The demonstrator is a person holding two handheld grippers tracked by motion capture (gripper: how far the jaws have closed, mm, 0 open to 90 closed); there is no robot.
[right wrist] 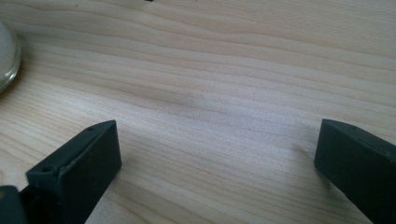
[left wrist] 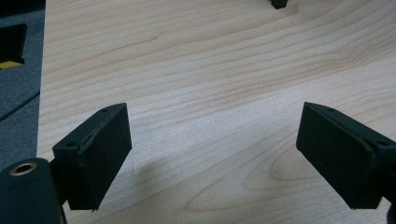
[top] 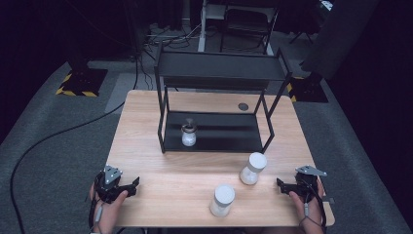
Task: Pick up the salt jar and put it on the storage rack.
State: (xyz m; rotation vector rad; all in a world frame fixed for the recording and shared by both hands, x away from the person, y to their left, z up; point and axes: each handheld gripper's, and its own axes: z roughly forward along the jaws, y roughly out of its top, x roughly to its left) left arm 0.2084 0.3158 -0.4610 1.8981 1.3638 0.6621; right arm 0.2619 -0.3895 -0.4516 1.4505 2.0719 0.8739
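We hold the left gripper (top: 130, 185) and right gripper (top: 281, 184) wide open, empty; a careless reach could topple the tall white-lidded glass jar (top: 253, 168) nearest the right one.

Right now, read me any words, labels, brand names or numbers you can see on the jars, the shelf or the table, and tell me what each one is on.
No readable text anywhere.
The two white-lidded jars on the table: no label shows.
The small jar on the black shelf rack: too small to tell.
Yellow-and-black hazard stripes on the floor bases: a pattern, no lettering.
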